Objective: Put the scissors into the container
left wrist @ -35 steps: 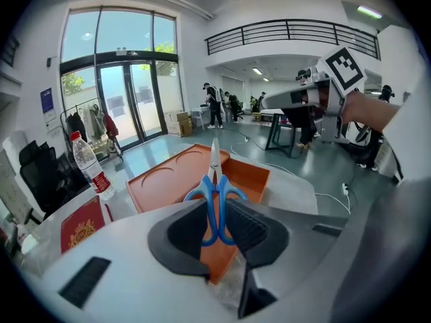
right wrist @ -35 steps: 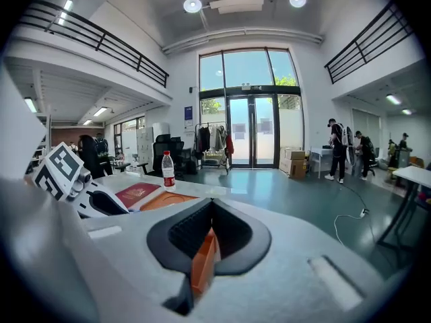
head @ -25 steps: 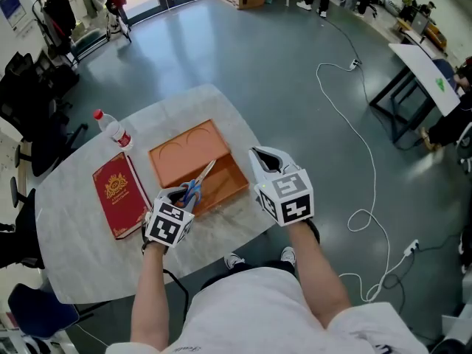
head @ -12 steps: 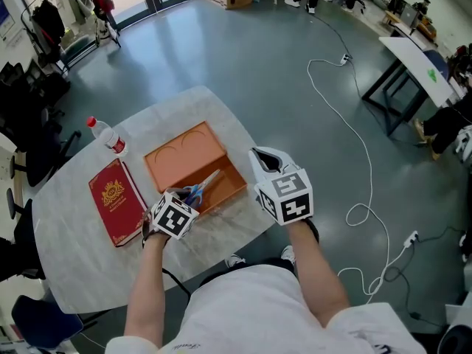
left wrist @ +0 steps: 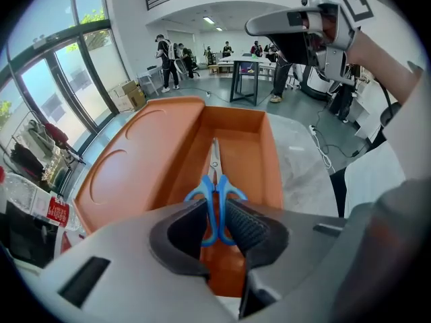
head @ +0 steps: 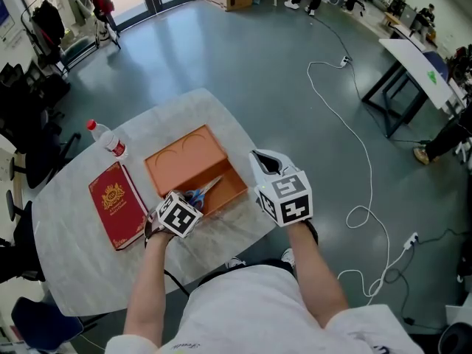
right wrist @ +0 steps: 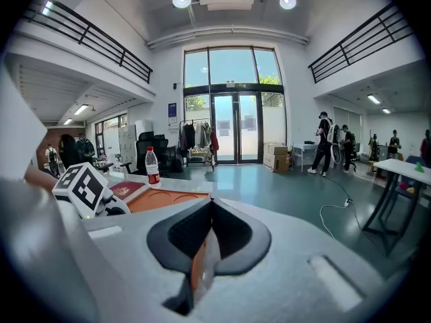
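Note:
The blue-handled scissors (head: 206, 189) (left wrist: 214, 180) hang low inside the orange container (head: 179, 161) (left wrist: 151, 160), blades pointing toward its far end. My left gripper (head: 193, 198) (left wrist: 215, 224) sits at the container's near end, shut on the scissors' handles. My right gripper (head: 257, 155) (right wrist: 210, 210) hovers just right of the container by the table's edge, shut with nothing in it. It also shows at the top right of the left gripper view as the right gripper (left wrist: 296, 22).
A red book (head: 116, 201) (right wrist: 124, 189) lies left of the container, with a water bottle (head: 105, 136) (right wrist: 153, 167) behind it. The white marble table (head: 88, 271) ends close to my body. A white cable (head: 361, 161) snakes over the floor at right; chairs stand at left.
My left gripper has moved forward and lowered the scissors from a raised tilt down into the container. The right gripper has stayed put.

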`<action>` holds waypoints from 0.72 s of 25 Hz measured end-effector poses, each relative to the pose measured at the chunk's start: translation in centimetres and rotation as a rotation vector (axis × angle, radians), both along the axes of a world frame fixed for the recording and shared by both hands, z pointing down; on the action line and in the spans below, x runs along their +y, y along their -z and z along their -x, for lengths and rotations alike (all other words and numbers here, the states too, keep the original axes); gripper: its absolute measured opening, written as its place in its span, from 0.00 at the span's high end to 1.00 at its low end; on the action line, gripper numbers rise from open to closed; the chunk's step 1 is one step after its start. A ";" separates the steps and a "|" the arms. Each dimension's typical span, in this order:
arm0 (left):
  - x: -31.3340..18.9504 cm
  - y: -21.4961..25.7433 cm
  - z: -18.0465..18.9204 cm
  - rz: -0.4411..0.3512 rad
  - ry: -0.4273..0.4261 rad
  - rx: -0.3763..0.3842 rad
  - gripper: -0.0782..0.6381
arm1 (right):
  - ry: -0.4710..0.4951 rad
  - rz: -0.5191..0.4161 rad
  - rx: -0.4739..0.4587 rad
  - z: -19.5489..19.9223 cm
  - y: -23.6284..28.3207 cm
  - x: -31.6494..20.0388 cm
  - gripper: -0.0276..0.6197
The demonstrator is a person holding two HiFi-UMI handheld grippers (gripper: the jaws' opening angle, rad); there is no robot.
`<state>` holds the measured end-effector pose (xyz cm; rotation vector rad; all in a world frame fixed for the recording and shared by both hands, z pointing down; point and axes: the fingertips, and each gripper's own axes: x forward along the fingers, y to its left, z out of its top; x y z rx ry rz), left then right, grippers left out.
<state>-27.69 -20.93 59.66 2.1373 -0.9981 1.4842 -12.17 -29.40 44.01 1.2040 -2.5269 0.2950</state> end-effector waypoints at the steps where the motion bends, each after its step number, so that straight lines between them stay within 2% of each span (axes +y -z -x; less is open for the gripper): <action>1: 0.0 -0.1 0.0 0.005 -0.002 -0.005 0.78 | 0.001 0.000 0.000 0.1 0.0 0.0 0.95; 18: 0.1 -1.1 0.0 0.056 -0.036 -0.074 0.77 | 0.009 0.012 0.000 0.0 -0.4 -0.3 0.95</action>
